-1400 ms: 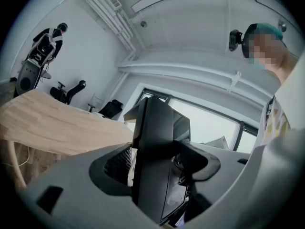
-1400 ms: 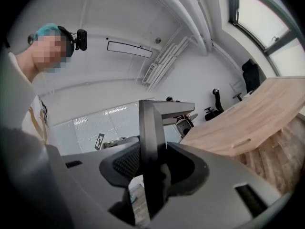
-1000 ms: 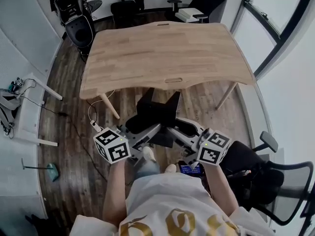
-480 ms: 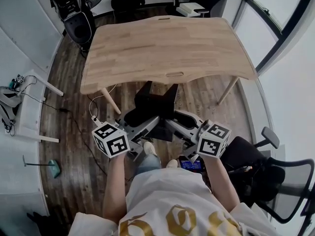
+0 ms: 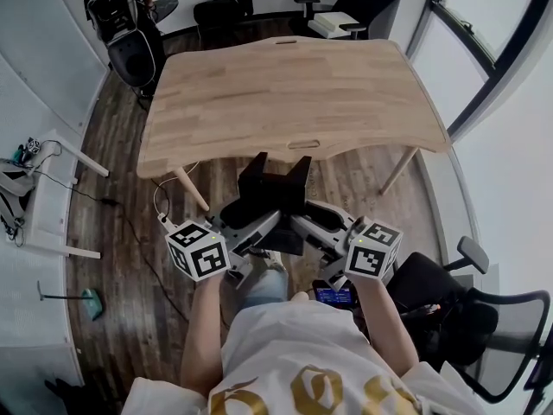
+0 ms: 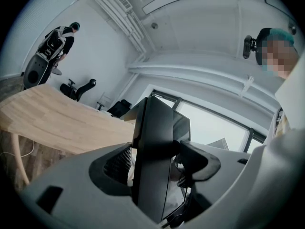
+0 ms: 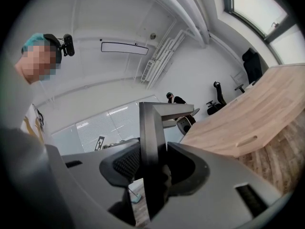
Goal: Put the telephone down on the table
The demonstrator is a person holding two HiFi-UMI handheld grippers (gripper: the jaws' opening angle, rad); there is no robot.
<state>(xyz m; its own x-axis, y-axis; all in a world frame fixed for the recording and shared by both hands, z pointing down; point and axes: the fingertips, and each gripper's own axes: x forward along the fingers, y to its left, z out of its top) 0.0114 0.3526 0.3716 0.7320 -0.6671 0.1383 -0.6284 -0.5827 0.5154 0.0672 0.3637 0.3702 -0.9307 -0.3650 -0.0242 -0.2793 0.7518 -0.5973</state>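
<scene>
The telephone (image 5: 273, 190) is a black, angular desk set held in the air just short of the near edge of the wooden table (image 5: 294, 93). My left gripper (image 5: 248, 220) clamps its left side and my right gripper (image 5: 309, 217) clamps its right side. In the left gripper view a black slab of the telephone (image 6: 157, 147) stands upright between the jaws of the left gripper (image 6: 158, 163), pads pressed on it. In the right gripper view a thin black edge of the telephone (image 7: 151, 142) sits gripped in the right gripper (image 7: 150, 171). The table top is bare.
Office chairs (image 5: 220, 9) stand beyond the table's far edge, and another black chair (image 5: 471, 318) is at my right. A person with a bulky black rig (image 5: 117, 15) is at the far left. A white side desk (image 5: 52, 201) and a floor cable (image 5: 164, 199) lie left. A window wall runs along the right.
Both grippers have carried the telephone together a little forward, toward the table's near edge. The grip on it looks the same.
</scene>
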